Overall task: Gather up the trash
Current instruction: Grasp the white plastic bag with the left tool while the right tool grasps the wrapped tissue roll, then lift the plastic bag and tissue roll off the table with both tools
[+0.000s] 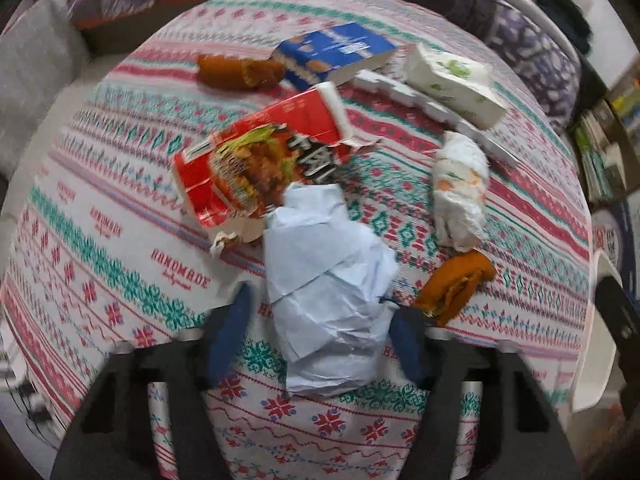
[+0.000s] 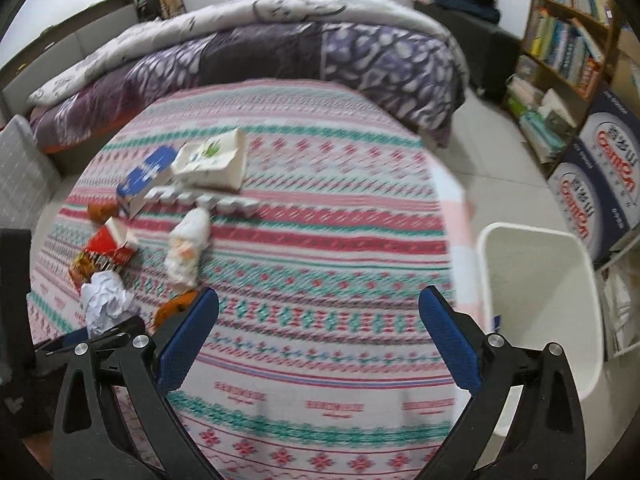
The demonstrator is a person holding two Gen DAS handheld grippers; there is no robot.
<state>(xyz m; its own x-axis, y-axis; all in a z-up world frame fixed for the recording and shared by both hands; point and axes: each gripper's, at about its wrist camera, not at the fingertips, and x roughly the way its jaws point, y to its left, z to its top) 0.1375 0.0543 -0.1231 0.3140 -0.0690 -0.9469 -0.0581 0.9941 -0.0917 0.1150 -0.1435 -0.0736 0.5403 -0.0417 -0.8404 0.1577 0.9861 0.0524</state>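
Observation:
A crumpled white paper wad [image 1: 326, 292] lies on the patterned tablecloth [image 1: 120, 240] between the fingers of my left gripper [image 1: 320, 324], which is open around it; whether the pads touch it is unclear. Beyond it lie a torn red food box [image 1: 260, 160], a blue box [image 1: 332, 56], a white tissue box [image 1: 452, 80], a crumpled printed napkin [image 1: 460, 188] and two orange peels [image 1: 456, 284]. My right gripper [image 2: 318, 336] is open and empty above the table. The paper wad [image 2: 106, 296] shows at its left. A white bin [image 2: 540, 300] stands on the floor at the right.
A white egg-tray strip [image 1: 424, 108] lies by the tissue box. A bed with a purple quilt [image 2: 280, 52] stands behind the table. A bookshelf [image 2: 560, 48] and stacked cartons [image 2: 600, 184] stand at the right. A grey cushion [image 2: 20, 172] is at the left.

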